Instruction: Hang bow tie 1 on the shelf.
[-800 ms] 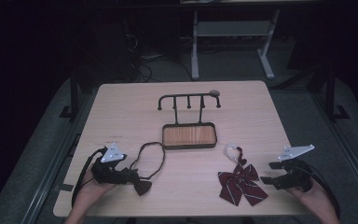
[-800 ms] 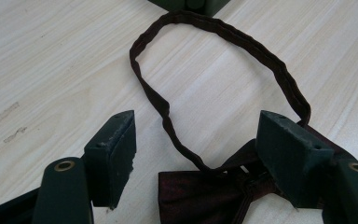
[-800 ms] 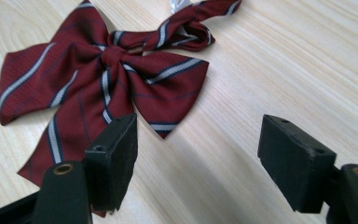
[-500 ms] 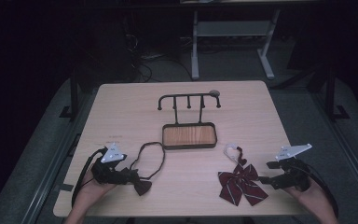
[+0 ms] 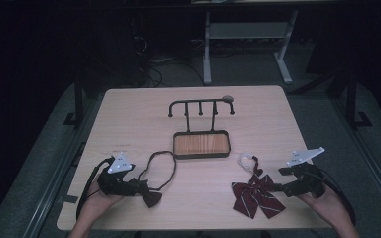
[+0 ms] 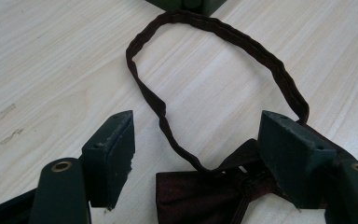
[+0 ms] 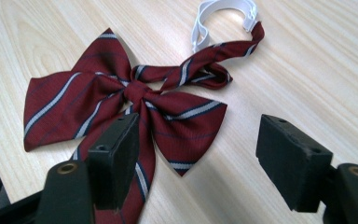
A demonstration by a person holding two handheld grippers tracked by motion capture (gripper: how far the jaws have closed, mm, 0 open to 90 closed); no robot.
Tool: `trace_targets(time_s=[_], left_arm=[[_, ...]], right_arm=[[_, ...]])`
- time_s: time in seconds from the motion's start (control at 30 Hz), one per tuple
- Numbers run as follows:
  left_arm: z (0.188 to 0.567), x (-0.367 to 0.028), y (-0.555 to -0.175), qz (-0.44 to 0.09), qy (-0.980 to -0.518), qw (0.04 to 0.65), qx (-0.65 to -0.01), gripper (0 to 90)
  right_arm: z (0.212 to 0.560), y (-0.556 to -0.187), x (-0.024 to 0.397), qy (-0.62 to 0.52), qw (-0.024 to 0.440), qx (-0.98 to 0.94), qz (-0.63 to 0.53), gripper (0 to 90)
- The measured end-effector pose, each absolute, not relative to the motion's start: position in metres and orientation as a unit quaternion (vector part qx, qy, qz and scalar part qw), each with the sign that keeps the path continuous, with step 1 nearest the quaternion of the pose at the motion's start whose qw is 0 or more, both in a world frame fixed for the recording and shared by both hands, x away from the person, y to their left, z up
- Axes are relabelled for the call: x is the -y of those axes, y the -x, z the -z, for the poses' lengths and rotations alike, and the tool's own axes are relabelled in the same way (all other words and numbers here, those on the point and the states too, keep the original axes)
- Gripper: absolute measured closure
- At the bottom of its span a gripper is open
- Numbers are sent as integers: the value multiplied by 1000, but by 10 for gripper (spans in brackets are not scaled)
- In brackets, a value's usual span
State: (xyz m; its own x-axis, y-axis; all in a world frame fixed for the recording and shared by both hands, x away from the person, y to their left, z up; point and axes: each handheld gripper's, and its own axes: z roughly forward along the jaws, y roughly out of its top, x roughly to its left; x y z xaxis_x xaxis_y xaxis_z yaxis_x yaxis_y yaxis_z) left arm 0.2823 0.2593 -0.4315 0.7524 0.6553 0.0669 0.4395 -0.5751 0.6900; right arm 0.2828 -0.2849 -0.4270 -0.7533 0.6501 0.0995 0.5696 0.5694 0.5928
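So far nothing is hanging on the hook rack [image 5: 201, 106] at upper centre. I am hovering the left gripper [image 6: 196, 149], jaws wide, around the dark bow tie [image 6: 205, 193] lying at lower left. The striped bow tie [image 7: 121, 105] is lying at lower right, just ahead of my wide-open right gripper [image 7: 196, 149]. Both grabs and the hanging are remaining.

My left tongs [image 5: 146, 194] and right tongs [image 5: 274, 188] are black hand-held units, each topped by a grey three-cornered plate and trailing a black cable. Up close I see thick, dark, blocky pads [image 6: 114, 154], scuffed at the edges, with small screw holes and brass-ringed eyelets. My forearms are bare, no sleeves
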Motion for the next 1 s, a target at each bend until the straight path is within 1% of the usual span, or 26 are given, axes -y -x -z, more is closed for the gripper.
trace_targets(time_s=[0.33,0.6,1.0], left_arm=[[430,-261,-283,-162,-874,337,-311,282],[429,-263,-283,-163,-872,340,-312,282],[428,-265,-283,-166,-870,342,-315,281]], right_arm=[[414,-293,272,-334,63,-895,-290,328],[407,-305,259,-321,53,-906,-272,349],[400,-330,239,-317,47,-917,-237,417]])
